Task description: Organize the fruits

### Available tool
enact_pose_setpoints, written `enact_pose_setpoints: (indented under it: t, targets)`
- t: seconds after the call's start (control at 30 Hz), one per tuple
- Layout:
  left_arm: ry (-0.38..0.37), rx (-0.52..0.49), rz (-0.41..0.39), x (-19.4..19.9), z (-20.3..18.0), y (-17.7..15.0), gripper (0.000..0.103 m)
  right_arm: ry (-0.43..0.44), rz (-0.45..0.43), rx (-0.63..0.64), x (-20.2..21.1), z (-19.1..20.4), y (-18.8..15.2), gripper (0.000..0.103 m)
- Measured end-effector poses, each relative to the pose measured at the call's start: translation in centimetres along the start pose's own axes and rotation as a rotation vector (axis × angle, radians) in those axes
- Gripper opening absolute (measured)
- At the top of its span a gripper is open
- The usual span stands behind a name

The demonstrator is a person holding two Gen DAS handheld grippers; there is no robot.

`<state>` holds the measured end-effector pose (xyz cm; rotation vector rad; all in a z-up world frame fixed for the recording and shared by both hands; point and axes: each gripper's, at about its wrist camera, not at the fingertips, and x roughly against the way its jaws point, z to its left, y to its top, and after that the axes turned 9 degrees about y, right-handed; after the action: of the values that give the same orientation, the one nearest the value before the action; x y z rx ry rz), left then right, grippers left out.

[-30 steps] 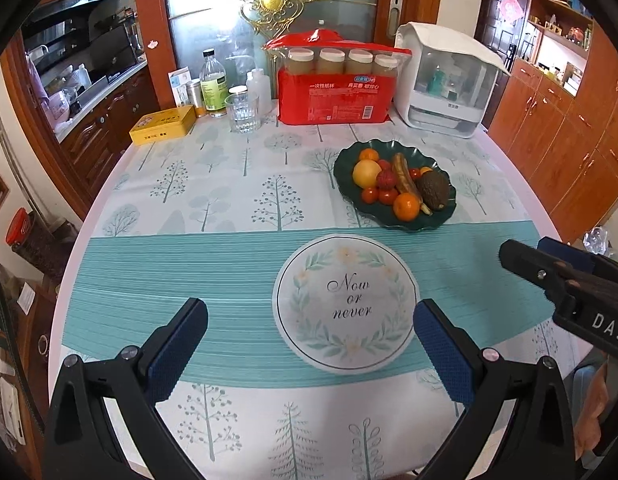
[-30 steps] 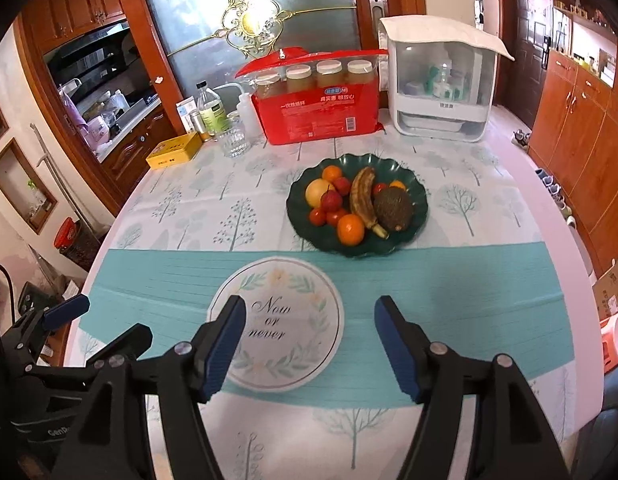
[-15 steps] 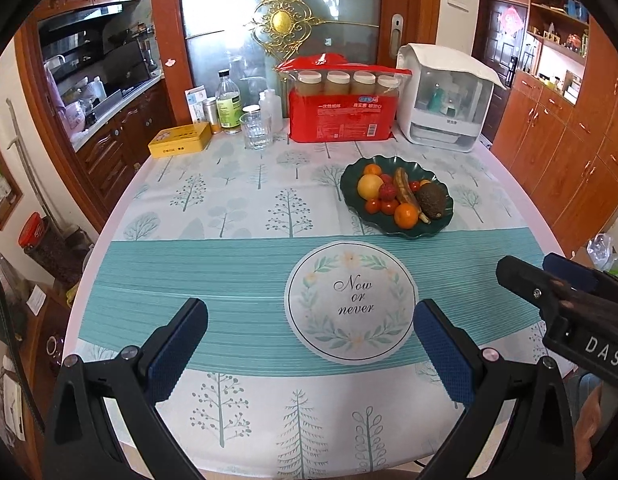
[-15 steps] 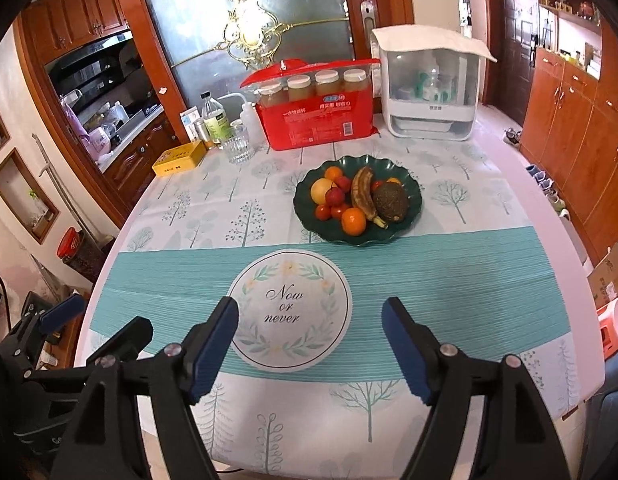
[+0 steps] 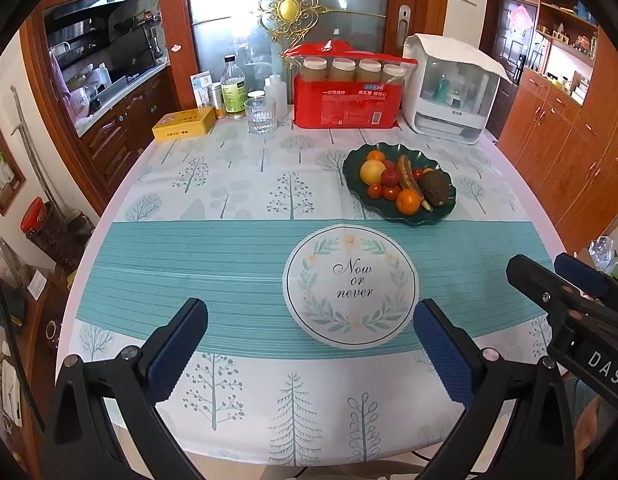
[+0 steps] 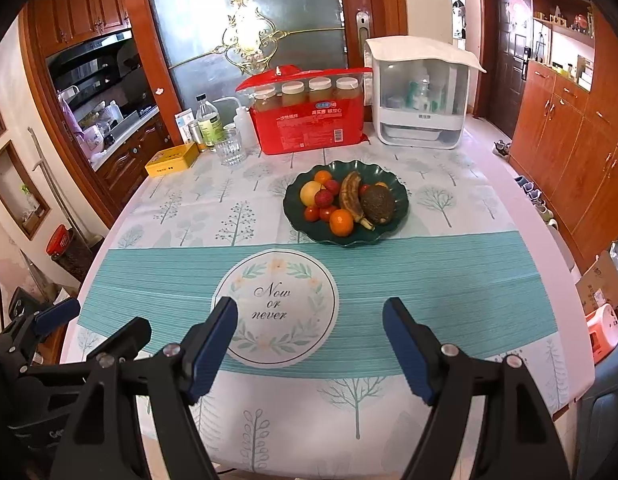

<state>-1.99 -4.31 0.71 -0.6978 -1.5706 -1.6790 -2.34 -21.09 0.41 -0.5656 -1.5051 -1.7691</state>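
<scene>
A dark green scalloped plate [image 5: 351,166] [image 6: 399,198] sits past the middle of the table. It holds a banana [image 6: 350,198], an avocado [image 6: 377,205], oranges [image 6: 341,222], a yellow fruit [image 6: 310,193], strawberries and small tomatoes. A white round plate printed "Now or never" [image 5: 351,286] [image 6: 275,306] lies empty in front of it. My left gripper [image 5: 309,344] is open and empty above the near table edge. My right gripper [image 6: 311,340] is open and empty too, beside the left one.
At the back stand a red package with jars [image 5: 347,94], a white cabinet appliance [image 5: 449,92], a glass [image 5: 260,115], bottles [image 5: 234,92] and a yellow tin [image 5: 185,124]. Wooden cabinets [image 6: 569,128] line the right side. The table edge is just below the grippers.
Both grippers have pulled back and risen from the table, so more of it shows. Both stayed open. Nothing on the table moved.
</scene>
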Motion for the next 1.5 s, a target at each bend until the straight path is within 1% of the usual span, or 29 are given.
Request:
enact_pose_setpoints:
  t: [0.27, 0.5, 0.8, 1.2, 1.5]
  targets:
    - [-0.001, -0.003, 0.011, -0.04, -0.12, -0.39, 0.102, -0.013, 0.003, 0.003, 0.17, -0.24, -0.4, 0.076]
    - [0.005, 0.016, 0.031, -0.23, 0.11, -0.71, 0.102, -0.013, 0.008, 0.018, 0.29, -0.06, -0.74, 0.076]
    - [0.01, 0.013, 0.047, -0.51, 0.21, -0.81, 0.102, -0.007, 0.011, 0.028, 0.35, 0.19, -1.0, 0.076]
    - [0.012, 0.013, 0.037, -0.49, 0.32, -0.86, 0.102, -0.011, 0.0, 0.035, 0.49, 0.36, -0.95, 0.076]
    - [0.003, 0.016, 0.048, -0.66, 0.65, -0.78, 0.102, -0.007, 0.006, 0.032, 0.51, 0.68, -0.99, 0.076]
